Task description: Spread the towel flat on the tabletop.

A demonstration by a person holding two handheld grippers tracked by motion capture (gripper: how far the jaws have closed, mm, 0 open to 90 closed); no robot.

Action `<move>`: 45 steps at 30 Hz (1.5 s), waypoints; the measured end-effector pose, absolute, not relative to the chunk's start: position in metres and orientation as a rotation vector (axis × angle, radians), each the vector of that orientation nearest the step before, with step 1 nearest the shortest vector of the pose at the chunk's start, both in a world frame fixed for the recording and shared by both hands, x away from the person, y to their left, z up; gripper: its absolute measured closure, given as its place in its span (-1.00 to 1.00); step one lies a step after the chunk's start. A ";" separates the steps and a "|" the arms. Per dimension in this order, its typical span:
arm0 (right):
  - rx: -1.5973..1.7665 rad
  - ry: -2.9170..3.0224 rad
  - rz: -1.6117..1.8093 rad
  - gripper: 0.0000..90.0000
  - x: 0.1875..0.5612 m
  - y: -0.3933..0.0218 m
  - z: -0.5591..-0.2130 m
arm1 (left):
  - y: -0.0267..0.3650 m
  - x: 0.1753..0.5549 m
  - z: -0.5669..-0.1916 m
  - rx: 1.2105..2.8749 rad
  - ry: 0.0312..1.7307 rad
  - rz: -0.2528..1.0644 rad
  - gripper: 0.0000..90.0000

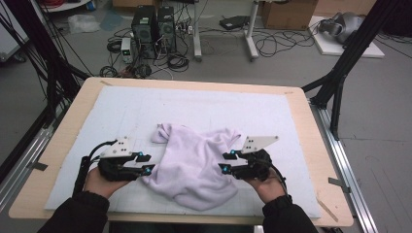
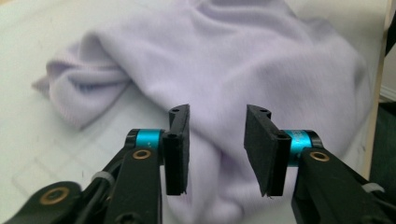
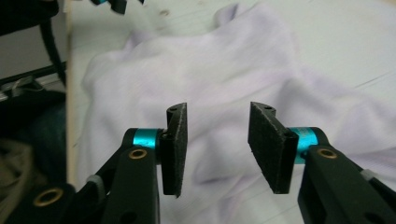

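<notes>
One lilac cloth (image 1: 194,167) lies crumpled on the counter (image 1: 63,145), toward its near edge; bare mat runs beyond it to the far edge. Two tongs flank the cloth: left tongs (image 1: 149,163) and right tongs (image 1: 223,162) both stand spread, holding nothing.

Black gripper (image 2: 217,149) bodies, teal collars, brass screws; dark sleeves (image 1: 77,213).
</notes>
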State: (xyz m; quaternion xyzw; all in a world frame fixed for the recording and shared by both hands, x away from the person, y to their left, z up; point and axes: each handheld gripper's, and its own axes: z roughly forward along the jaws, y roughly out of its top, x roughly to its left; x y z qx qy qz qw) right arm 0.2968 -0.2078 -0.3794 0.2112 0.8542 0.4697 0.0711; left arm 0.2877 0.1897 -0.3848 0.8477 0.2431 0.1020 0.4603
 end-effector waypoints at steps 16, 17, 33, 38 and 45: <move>0.777 2.663 1.210 0.30 0.355 -0.186 -0.429 | 0.143 0.355 -0.427 2.183 0.687 0.167 0.24; 0.787 2.675 1.200 0.37 0.355 -0.185 -0.434 | 0.140 0.355 -0.430 2.195 0.684 0.165 0.29; 0.698 2.640 1.349 0.82 0.336 -0.196 -0.408 | 0.156 0.330 -0.397 2.168 0.605 0.217 0.95; 0.645 2.630 1.404 0.82 0.317 -0.198 -0.393 | 0.171 0.306 -0.382 2.163 0.573 0.244 0.95; 0.556 2.718 1.407 0.82 0.279 -0.188 -0.400 | 0.190 0.259 -0.384 2.163 0.526 0.240 0.95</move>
